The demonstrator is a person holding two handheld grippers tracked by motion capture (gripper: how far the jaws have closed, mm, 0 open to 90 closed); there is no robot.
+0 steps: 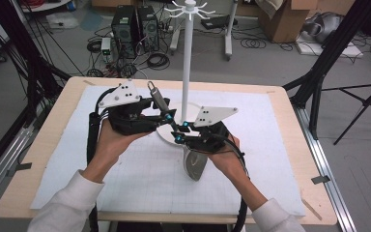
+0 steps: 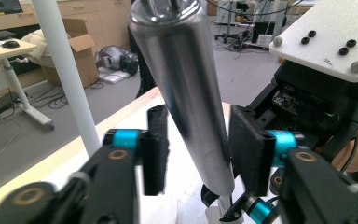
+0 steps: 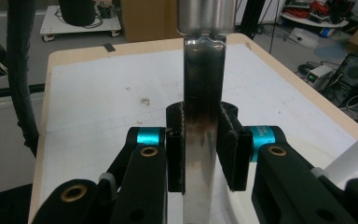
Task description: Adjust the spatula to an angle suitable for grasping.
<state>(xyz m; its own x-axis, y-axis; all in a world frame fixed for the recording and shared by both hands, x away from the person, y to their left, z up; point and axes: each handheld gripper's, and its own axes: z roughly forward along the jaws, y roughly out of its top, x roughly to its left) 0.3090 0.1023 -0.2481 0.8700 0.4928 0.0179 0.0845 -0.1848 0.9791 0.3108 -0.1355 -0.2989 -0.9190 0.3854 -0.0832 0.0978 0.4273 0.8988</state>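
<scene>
High view: I see my left gripper (image 1: pixel 166 117) and right gripper (image 1: pixel 182 131) meeting over the white-covered wooden table (image 1: pixel 290 159), beside the white pole stand (image 1: pixel 187 72), sharing a shiny steel spatula (image 1: pixel 195 162).

Left gripper view: jaws narrow around the round steel handle (image 2: pixel 186 93); whether the pads press I cannot tell.

Right gripper view: jaws clamped on the flat steel shaft (image 3: pixel 204 135), held upright.

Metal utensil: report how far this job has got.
Done: the utensil is off the table, its flat shank clamped in the right gripper. In hand: the left gripper grips its round handle. Left: probably hanging it on the white stand, whose top hooks are well above it.
</scene>
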